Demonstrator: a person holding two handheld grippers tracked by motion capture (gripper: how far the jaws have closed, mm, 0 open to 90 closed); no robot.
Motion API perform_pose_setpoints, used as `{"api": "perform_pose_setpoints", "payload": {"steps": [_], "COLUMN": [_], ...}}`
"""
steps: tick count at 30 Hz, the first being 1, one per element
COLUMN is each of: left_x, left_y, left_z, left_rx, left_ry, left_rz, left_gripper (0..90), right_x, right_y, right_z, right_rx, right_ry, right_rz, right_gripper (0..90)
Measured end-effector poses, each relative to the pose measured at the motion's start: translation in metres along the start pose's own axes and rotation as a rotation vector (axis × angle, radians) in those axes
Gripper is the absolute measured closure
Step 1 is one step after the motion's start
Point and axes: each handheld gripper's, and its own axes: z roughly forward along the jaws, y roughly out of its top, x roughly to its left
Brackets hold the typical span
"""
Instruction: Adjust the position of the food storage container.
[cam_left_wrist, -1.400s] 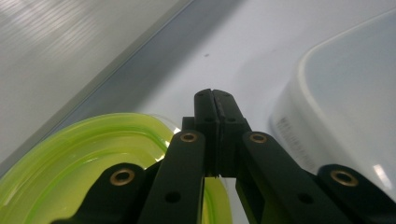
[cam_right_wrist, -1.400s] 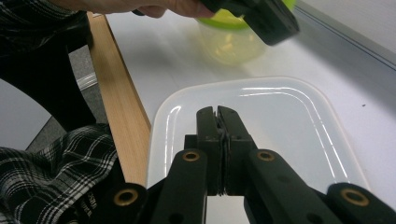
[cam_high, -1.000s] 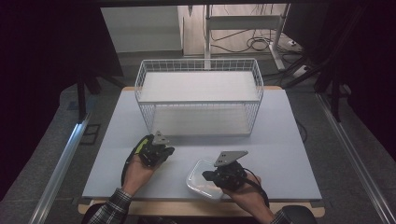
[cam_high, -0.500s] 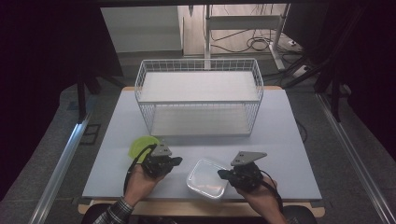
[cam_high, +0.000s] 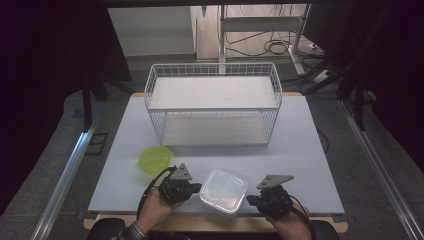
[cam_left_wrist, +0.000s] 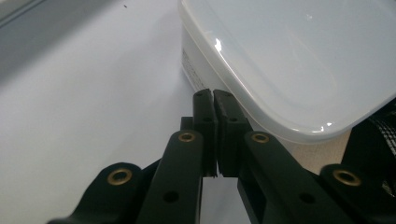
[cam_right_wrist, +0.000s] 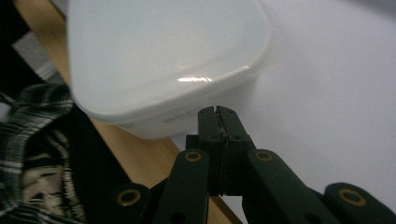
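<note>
On the pale grey bench (cam_high: 310, 150), going from left to right, a lime-green round plastic bowl (cam_high: 154, 158) sits near the front left, just behind and to the left of the left hand-held gripper (cam_high: 194, 189). That left hand-held gripper points rightwards at the clear, rounded-square plastic container with a translucent lid (cam_high: 224, 190), its tips right at the container's left side. In the left gripper view its jaws are pressed together with nothing between them, the tips (cam_left_wrist: 214, 94) lying low beside the container's wall (cam_left_wrist: 201, 74) and under the overhang of the lid; whether they actually touch the wall cannot be told.

The container stands near the front edge of the bench, between the two grippers. To its right the right hand-held gripper (cam_high: 251, 200) points leftwards at it, close to its right side. In the right gripper view these jaws are likewise closed on nothing, the tips (cam_right_wrist: 216, 110) just short of the container's lower wall (cam_right_wrist: 177, 120).

Behind all this, a white wire basket rack (cam_high: 214, 107) stands at the back of the bench, well apart from the container.
</note>
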Motion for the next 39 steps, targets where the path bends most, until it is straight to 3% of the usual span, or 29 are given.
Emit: {"api": "perform_pose_setpoints", "payload": {"steps": [1,12,22,25,29,32,37,39], "left_x": [-0.002,0.004,0.03,0.038,0.039,0.04,0.041,0.039], "left_y": [0.0,0.004,0.011,0.013,0.011,0.01,0.001,-0.004], "left_z": [0.001,0.004,0.006,0.005,0.003,-0.002,-0.022,-0.031], "left_rx": [0.011,0.035,0.037,0.017,0.016,0.009,-0.037,-0.066], "left_ry": [0.008,0.069,0.149,0.144,0.128,0.121,0.161,0.175], "left_rz": [-0.006,-0.048,-0.094,-0.116,-0.116,-0.118,-0.1,-0.08], "left_gripper": [88.8,89.7,89.7,89.7,88.9,81.8,70.5,56.2], "right_x": [0.0,-0.012,-0.026,-0.027,-0.029,-0.03,-0.032,-0.039], "right_y": [0.003,0.024,0.051,0.055,0.054,0.054,0.052,0.048], "right_z": [0.003,0.019,0.038,0.046,0.048,0.048,0.037,0.03], "right_rx": [0.001,0.007,-0.015,-0.008,-0.021,-0.027,-0.065,-0.089], "right_ry": [0.031,-0.038,-0.053,-0.063,-0.059,-0.063,-0.101,-0.088], "right_rz": [0.014,0.002,0.001,-0.011,-0.006,-0.01,-0.037,-0.038], "right_gripper": [88.9,89.1,89.1,89.1,88.8,86.7,79.5,71.5]}}
